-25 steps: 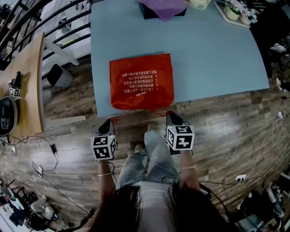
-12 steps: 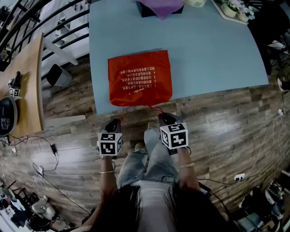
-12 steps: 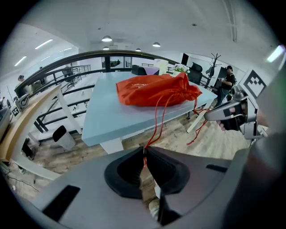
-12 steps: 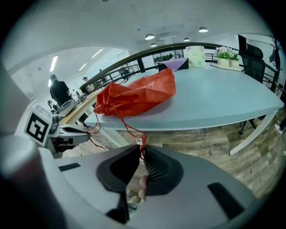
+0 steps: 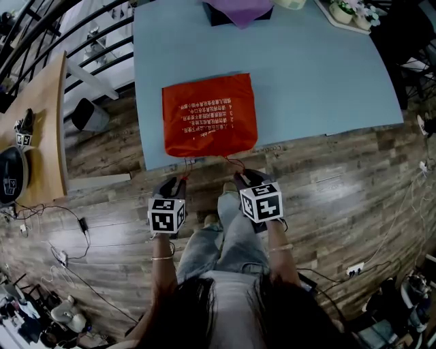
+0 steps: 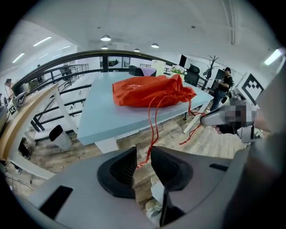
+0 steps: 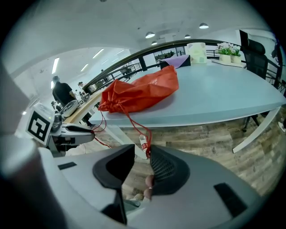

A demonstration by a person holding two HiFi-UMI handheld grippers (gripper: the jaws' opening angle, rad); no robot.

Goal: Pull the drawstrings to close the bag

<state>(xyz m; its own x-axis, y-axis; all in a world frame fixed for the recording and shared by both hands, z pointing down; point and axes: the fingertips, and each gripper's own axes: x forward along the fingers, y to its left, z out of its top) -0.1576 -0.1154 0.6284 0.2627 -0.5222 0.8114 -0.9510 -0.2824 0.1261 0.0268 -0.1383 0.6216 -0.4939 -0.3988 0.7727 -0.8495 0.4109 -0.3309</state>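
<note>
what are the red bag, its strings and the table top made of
Bag: looks like thin synthetic cloth, maybe nylon, faint sheen; it creases and gathers at the mouth. Drawstrings: thin red cord, probably braided; they hang limp. Table: smooth pale blue top, likely laminate or painted board; even, no grain.

Floor point(image 5: 340, 191): wood planks, with cables point(image 5: 80, 223) loose at the left. Blue table point(image 5: 320, 82), with plants point(image 5: 349, 11) at its far right corner. Wooden desk point(image 5: 49, 136) stands left. Black railing point(image 6: 103, 52) behind. Round ceiling lights point(image 6: 106, 38) lit.
</note>
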